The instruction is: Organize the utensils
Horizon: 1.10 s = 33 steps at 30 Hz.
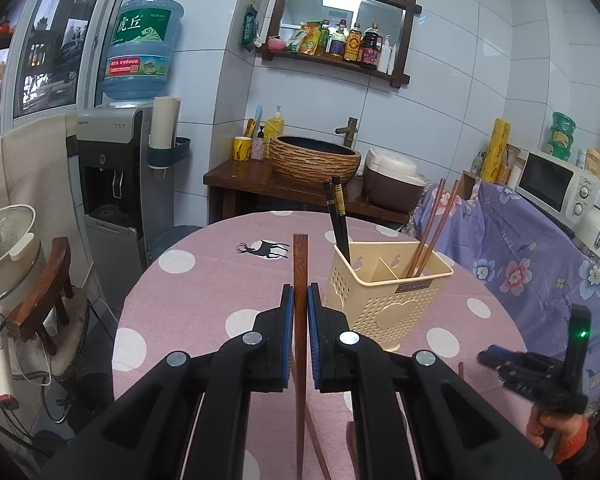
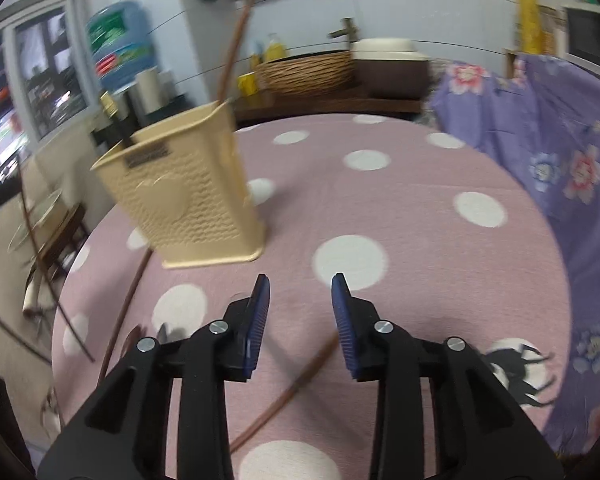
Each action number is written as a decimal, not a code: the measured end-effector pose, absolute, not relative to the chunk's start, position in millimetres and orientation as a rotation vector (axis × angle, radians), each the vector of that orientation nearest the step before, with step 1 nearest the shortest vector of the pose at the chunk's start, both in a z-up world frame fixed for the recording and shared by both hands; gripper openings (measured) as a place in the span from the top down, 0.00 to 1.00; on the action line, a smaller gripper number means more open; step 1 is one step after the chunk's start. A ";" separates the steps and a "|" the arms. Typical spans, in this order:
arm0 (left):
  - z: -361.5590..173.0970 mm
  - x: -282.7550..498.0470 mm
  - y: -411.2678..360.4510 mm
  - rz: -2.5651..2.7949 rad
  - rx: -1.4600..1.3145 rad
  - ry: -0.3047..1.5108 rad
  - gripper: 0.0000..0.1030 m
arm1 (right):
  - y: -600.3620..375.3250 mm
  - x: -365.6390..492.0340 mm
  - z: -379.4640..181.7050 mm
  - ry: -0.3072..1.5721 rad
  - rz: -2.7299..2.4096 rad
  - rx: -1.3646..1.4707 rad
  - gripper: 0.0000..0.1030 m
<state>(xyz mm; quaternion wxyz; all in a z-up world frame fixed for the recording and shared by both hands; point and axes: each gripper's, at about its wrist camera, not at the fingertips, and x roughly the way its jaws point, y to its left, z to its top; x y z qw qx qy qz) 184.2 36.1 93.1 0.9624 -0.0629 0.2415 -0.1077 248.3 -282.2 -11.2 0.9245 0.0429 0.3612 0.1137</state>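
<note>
Pinching a brown chopstick (image 1: pixel 300 280) btwn its pads, left tool (image 1: pixel 299 300) holds it above the table (image 1: pixel 204 280), w/ cream holder (image 1: pixel 384 292) just right of it. Black pair (image 1: pixel 337 216) & brown pair (image 1: pixel 432 232) stand in holder. Right tool (image 2: pixel 301 292) spread, nothing btwn pads; another chopstick (image 2: pixel 288 392) lies on the cloth under it.

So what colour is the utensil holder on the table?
Cream utensil holder; clearest in the left wrist view.
</note>
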 end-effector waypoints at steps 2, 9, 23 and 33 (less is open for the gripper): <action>92.7 184.4 37.0 -0.217 -0.129 0.490 0.92 | -266.2 255.7 -20.5 0.769 0.295 0.017 0.63; 93.5 182.1 39.1 -0.218 -0.128 0.486 0.92 | -233.0 282.4 -55.9 0.890 0.405 -0.174 0.44; 94.6 180.5 33.5 -0.235 -0.122 0.486 0.92 | -218.3 293.1 -62.5 0.917 0.412 -0.207 0.64; 95.1 179.1 34.9 -0.230 -0.138 0.481 0.92 | -258.7 247.6 43.4 0.657 0.488 0.134 0.64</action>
